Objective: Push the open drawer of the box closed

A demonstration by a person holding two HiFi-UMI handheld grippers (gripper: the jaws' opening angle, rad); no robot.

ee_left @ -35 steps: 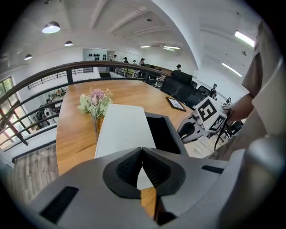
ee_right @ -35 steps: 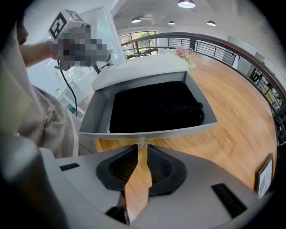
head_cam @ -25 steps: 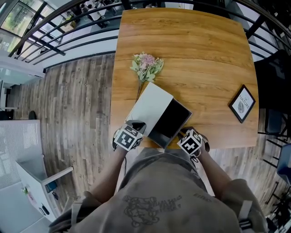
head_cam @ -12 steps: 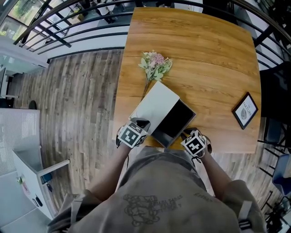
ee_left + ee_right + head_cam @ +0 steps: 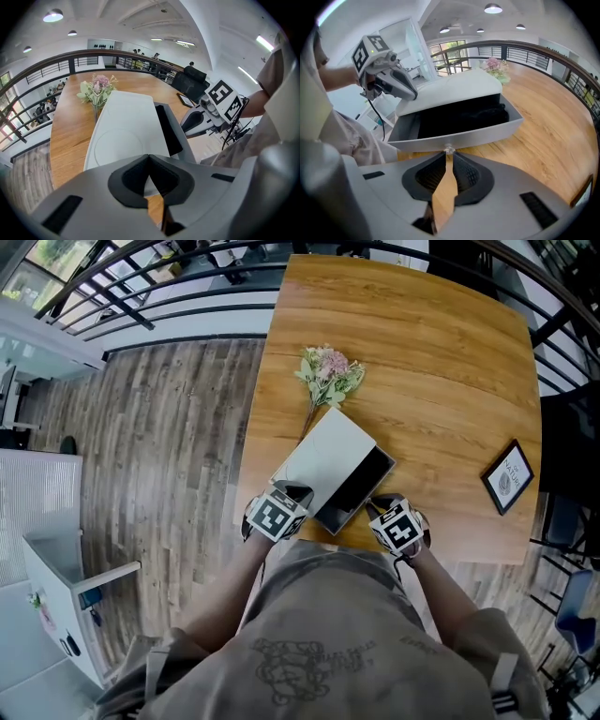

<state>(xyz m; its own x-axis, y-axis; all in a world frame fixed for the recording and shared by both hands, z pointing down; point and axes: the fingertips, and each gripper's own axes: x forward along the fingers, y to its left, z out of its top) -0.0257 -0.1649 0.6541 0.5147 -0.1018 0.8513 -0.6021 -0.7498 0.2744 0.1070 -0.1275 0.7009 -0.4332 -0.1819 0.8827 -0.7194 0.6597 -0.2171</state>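
A white box (image 5: 326, 457) lies slantwise on the wooden table (image 5: 422, 352), its drawer (image 5: 359, 486) with a dark inside standing partly out toward me. My right gripper (image 5: 377, 506) is at the drawer's front. In the right gripper view its jaws have just been closing, and the tips (image 5: 449, 154) pinch the small clear knob (image 5: 449, 150) on the drawer front (image 5: 459, 136). My left gripper (image 5: 293, 493) is shut, its tips (image 5: 149, 157) meeting against the near end of the box (image 5: 124, 136).
A bunch of pale flowers (image 5: 328, 371) lies just beyond the box. A small dark framed picture (image 5: 508, 476) sits at the table's right edge. The table's near edge runs right under both grippers. Wooden floor and a railing lie off to the left.
The drawer has slid further into the box, so less of its dark inside shows. My right gripper has moved in with it. My left gripper has stayed at the box's near end.
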